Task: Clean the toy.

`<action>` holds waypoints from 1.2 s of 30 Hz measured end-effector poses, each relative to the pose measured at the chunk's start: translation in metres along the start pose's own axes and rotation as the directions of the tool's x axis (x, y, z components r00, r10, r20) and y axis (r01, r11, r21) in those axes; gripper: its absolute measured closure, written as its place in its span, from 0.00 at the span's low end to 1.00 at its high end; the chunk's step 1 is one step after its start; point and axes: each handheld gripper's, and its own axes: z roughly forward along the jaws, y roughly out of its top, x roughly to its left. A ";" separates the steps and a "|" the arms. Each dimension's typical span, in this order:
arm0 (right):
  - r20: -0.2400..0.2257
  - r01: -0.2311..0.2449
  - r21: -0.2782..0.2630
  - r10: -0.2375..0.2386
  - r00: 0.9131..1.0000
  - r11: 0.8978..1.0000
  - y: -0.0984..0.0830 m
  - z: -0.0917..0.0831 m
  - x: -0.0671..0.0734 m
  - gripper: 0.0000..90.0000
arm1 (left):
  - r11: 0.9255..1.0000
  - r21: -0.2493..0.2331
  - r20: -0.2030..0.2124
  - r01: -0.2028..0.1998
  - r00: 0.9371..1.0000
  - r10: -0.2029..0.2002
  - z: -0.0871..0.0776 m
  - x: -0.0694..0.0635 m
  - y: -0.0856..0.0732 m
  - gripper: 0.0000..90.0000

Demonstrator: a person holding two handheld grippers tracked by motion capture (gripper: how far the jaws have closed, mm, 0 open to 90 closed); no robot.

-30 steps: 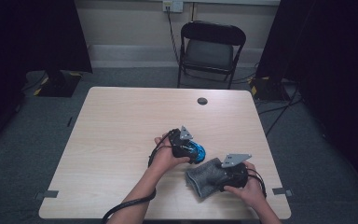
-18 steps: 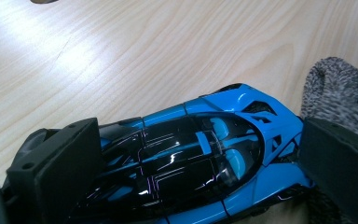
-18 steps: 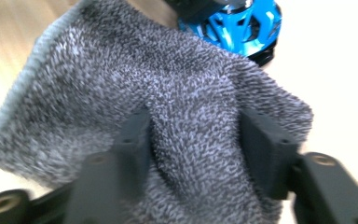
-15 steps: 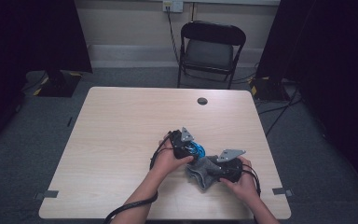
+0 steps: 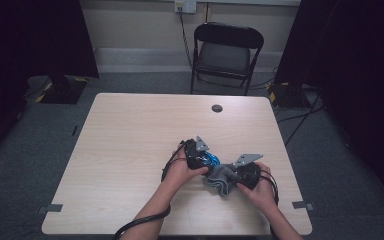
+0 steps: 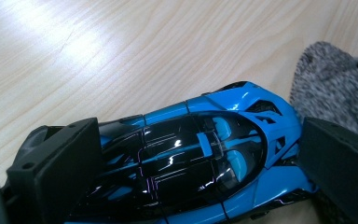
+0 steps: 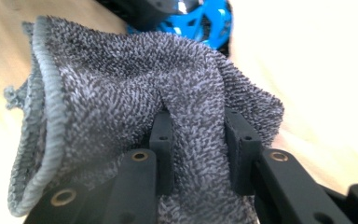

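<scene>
- Your left claw (image 5: pixel 203 159) is clamped lengthwise on the blue toy car (image 6: pixel 205 154): in the left gripper view one jaw sits against one end of the car and the other jaw against the opposite end, with the black roof and blue body between them.
- The car rests on the bench (image 5: pixel 130 150), roof up, just right of the middle of its near half in the high view.
- Your right claw (image 7: pixel 198 140) is clenched on the grey cloth (image 7: pixel 121 93); its jaws have just been closing, and a fold of the towelling is pinched between them.
- In the right gripper view the cloth bunches up over the jaws, its stitched hem hanging down at the left of that view.
- The cloth lies just beside the car; in the left gripper view its fuzzy edge (image 6: pixel 331 84) reaches the car's end by one jaw, though you cannot tell whether it actually touches the car.
- In the high view your two hands sit close together, the cloth (image 5: pixel 220 180) heaped on the bench between them.
- Across the bench, a folding chair (image 5: pixel 227 50) stands against the wall, and a small dark round spot (image 5: pixel 217 108) marks the bench's far edge.
</scene>
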 end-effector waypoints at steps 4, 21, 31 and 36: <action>0.008 -0.002 0.016 0.002 1.000 1.000 0.003 0.001 -0.006 0.77 | 1.000 0.007 0.000 0.001 1.000 -0.001 0.000 0.000 0.001 0.00; 0.106 -0.065 0.066 0.058 0.993 0.996 0.020 0.013 -0.036 0.79 | 1.000 0.010 0.004 0.007 1.000 -0.008 0.000 -0.001 0.002 0.00; 0.175 -0.109 0.051 0.098 0.980 0.993 0.032 0.027 -0.045 0.79 | 1.000 0.008 0.002 0.006 1.000 -0.006 0.000 -0.001 0.001 0.00; 0.211 -0.139 0.044 0.127 0.969 0.989 0.037 0.031 -0.046 0.79 | 1.000 0.011 0.000 0.010 1.000 -0.010 0.001 -0.001 0.002 0.00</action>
